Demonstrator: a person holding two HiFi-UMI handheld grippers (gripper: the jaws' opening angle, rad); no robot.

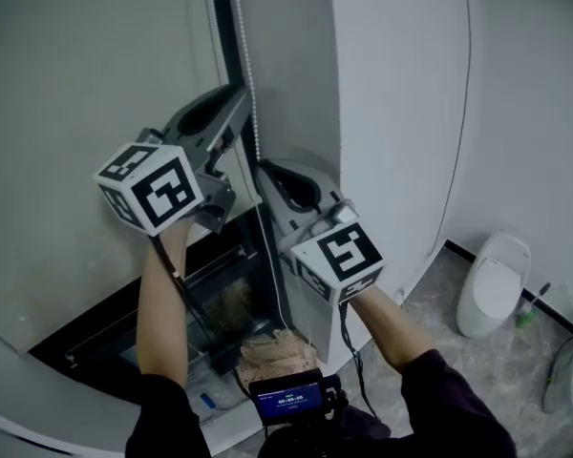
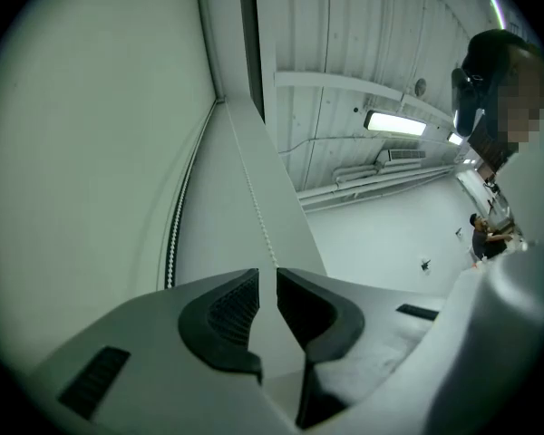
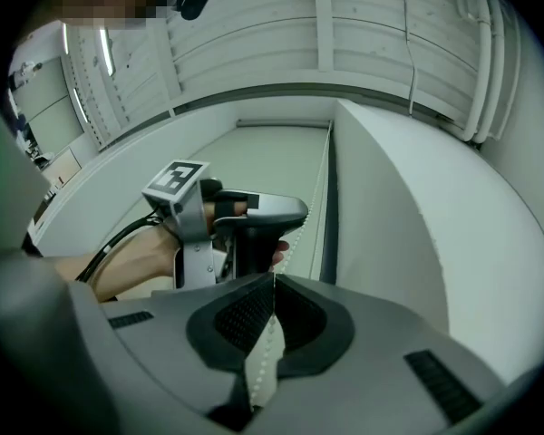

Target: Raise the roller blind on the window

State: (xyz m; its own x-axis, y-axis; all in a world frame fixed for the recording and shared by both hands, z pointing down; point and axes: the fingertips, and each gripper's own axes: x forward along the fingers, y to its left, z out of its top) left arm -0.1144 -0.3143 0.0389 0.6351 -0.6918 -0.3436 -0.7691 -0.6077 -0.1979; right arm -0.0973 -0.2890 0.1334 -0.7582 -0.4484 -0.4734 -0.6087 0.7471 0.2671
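R gripper point(image 3: 274, 276): jaws clamped on the bead chain point(image 3: 265, 359), tips meeting, beads running thru betw the pads. L gripper point(image 2: 267, 272): jaws all but together, only a thin slit left. Chain comes down from 12 o'clock right to its tips; I can't tell if the pads actually pinch it. Head view: L sits at 10 o'clock, higher up by the chain. R is just off centre toward 4 o'clock, lower on the chain. Both point up along the window edge. Roller blind point(image 1: 67, 93) = pale sheet filling 9–11 o'clock, covering most of the window. Dark glass point(image 1: 124, 337) shows under its bottom edge at 7 o'clock. Chain hangs just right of the blind's edge, beside the dark frame strip point(image 1: 224, 27). White floor unit point(image 1: 494, 284) at 4 o'clock, well apart.
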